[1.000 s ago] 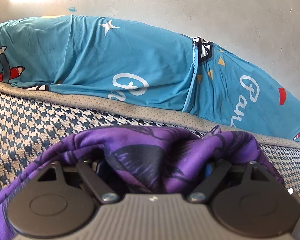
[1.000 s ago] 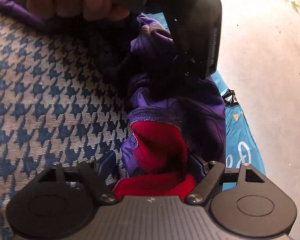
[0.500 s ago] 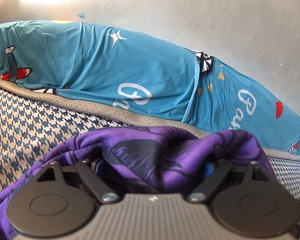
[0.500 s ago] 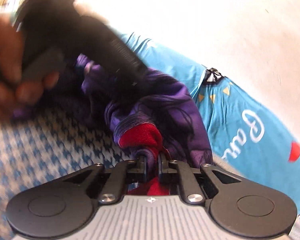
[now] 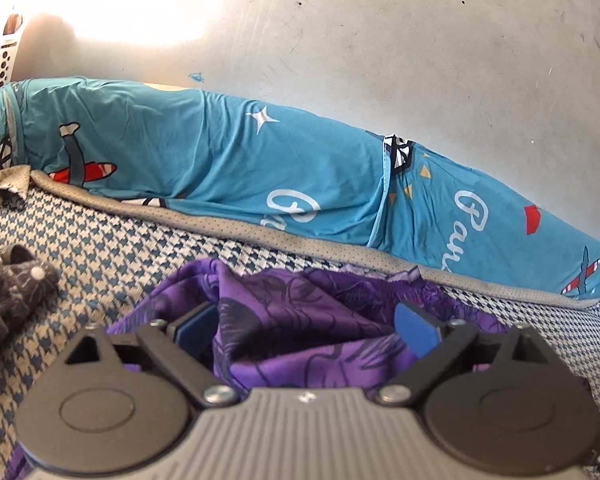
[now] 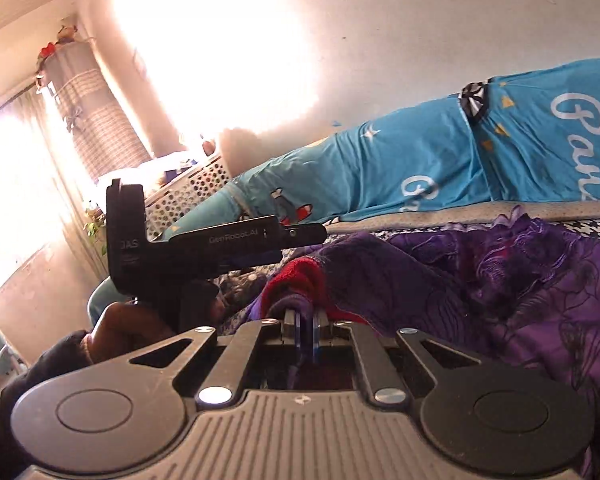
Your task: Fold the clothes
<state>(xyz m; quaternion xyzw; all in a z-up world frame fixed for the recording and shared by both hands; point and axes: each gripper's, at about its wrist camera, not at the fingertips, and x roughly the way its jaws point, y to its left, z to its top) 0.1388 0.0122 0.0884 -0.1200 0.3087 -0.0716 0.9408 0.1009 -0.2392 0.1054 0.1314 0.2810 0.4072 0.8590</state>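
Two grippers are on one purple garment (image 5: 300, 320), and that split is where I see trouble: my right gripper (image 6: 305, 322) has its blue pads pinched together on a thin fold at the red-lined edge (image 6: 296, 276), while my left gripper (image 5: 306, 322) has just been opening its jaws and now stands wide apart, with a bunch of the purple cloth sitting loosely between the pads and nothing pressing on it. If I lift or pull with the right alone, I judge the heavy bulk could drag the small pinch out of the pads, or the garment could swing and crumple instead of spreading. The loose cloth between the left jaws could also snag on a finger as I draw that hand away and undo whatever shape the fold has. The garment lies heaped on the houndstooth bed cover (image 5: 100, 256), just in front of the grey mesh border (image 5: 260, 232) and the teal printed pillows (image 5: 220, 160) against the wall (image 5: 420, 40); a dark patterned item (image 5: 16, 284) sits apart at the left edge. My left hand (image 6: 128, 320) shows in the right wrist view under its tool, gripping the handle, the tool's body stretched level across the frame toward the cloth. From its own camera the left gripper points somewhat down at the heap. The right gripper looks nearly level along the bed, low over the purple fabric, with the horizon of pillows tilted in its view
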